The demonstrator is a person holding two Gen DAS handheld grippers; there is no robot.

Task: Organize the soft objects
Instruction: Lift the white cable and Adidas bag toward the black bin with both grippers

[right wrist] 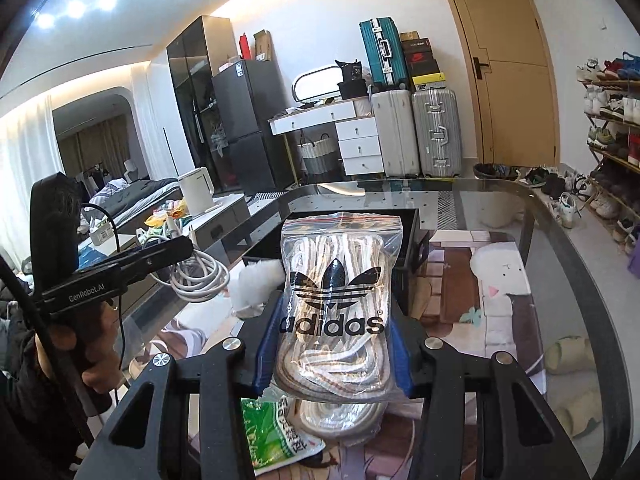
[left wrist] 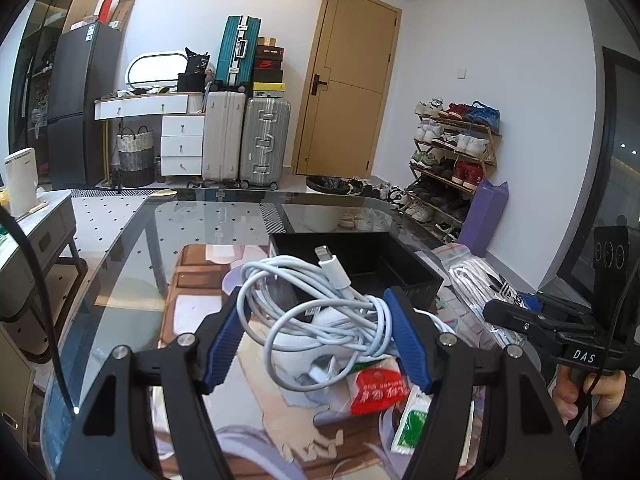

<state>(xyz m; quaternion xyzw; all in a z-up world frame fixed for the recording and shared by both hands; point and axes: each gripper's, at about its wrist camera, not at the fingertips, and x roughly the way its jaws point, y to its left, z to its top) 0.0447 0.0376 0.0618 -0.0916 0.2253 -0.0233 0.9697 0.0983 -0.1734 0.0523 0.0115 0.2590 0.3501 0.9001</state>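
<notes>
I am holding 2 bundles above the glass table (left wrist: pixel 132 248). My left gripper (left wrist: pixel 316 328) is pinching the coiled white charging cable (left wrist: pixel 320 304) across its loops, so the coil is not unravelling. My right gripper (right wrist: pixel 332 344) is squeezing the zip bag of shoelaces (right wrist: pixel 336 300) by its lower half, keeping it upright. Both are hanging just in front of the black bin (left wrist: pixel 360 256), which I judge is their destination. Red and green sachets (left wrist: pixel 376 392) are lying below, waiting.
</notes>
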